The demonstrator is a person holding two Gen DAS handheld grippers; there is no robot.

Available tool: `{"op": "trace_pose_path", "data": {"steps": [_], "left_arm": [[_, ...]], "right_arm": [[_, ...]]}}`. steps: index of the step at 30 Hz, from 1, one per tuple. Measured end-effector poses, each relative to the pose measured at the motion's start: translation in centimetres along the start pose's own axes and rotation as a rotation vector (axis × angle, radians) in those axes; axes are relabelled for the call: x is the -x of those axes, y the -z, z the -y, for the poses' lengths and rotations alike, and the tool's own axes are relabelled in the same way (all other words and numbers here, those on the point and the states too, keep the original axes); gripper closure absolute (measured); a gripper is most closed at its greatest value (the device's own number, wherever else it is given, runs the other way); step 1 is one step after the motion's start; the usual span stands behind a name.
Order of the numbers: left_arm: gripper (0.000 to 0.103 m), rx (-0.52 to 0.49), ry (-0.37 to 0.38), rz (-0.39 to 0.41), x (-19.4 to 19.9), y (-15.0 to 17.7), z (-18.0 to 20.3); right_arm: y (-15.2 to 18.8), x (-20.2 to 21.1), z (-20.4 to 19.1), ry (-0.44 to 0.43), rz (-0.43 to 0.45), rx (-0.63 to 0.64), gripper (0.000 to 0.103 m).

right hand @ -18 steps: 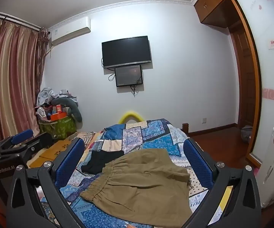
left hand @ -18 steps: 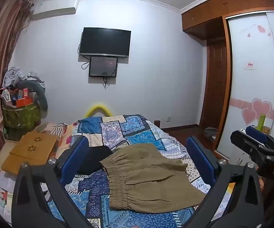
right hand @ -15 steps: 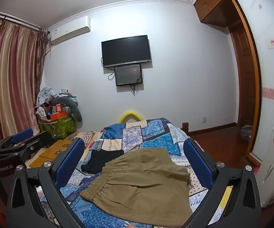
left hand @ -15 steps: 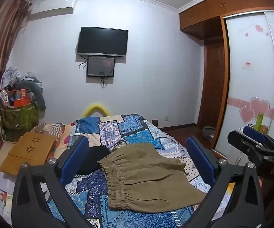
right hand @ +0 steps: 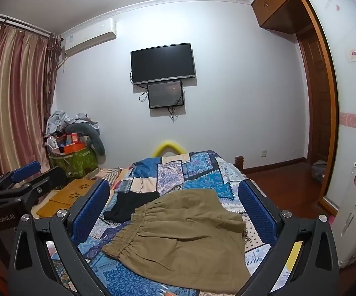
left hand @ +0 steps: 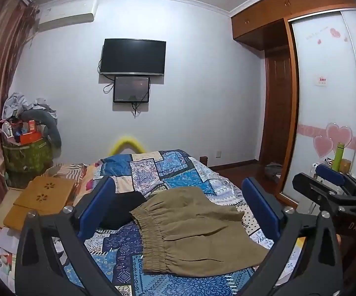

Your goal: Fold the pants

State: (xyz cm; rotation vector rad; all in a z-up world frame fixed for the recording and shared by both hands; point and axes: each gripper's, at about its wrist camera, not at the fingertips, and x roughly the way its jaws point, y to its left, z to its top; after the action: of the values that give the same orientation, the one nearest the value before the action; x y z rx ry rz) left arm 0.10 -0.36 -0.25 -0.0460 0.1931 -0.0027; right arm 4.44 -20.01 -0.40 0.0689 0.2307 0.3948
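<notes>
One pair of khaki pants (left hand: 192, 229) is being shown lying flat on the patchwork bedspread (left hand: 168, 170), near the bed's foot edge and toward its right side, with the elastic waistband turned toward the bed's left edge. One black garment (left hand: 118, 209) is lying touching the waistband, closer to the left edge.

Two hand-held grippers are being held above the foot of the bed. The left gripper (left hand: 178, 204) is being held with its two blue-padded fingers spread wide apart, nothing between them. The right gripper (right hand: 175, 207) is likewise being held spread apart and clear of the cloth.

On the far wall, one television (left hand: 133, 58) and one smaller screen (left hand: 131, 89) beneath it are being seen in both views, along with one air conditioner (left hand: 66, 16) and one overfilled green basket (left hand: 27, 157) by the far left corner of the bed.

One green bottle (left hand: 338, 156) beside the heart-decorated wardrobe door (left hand: 326, 113) is being shown only by the left wrist view, which is also catching the right gripper at its right edge. The full striped curtain (right hand: 12, 93) and a white appliance (right hand: 355, 212) are being shown only by the right wrist view, where the left gripper is appearing at the left edge.

Compared with half a second earlier, the pants are lying unchanged, and both views are being framed almost identically, the left one shifted only slightly.
</notes>
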Motion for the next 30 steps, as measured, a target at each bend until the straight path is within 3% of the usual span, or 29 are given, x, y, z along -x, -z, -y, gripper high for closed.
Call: {"op": "trace_pose_path", "data": {"steps": [30], "left_arm": [[0.000,0.011,0.000,-0.020,-0.66,-0.28,-0.15]], "right_arm": [[-0.14,-0.16,0.24,0.003,0.004,-0.016,0.000]]}}
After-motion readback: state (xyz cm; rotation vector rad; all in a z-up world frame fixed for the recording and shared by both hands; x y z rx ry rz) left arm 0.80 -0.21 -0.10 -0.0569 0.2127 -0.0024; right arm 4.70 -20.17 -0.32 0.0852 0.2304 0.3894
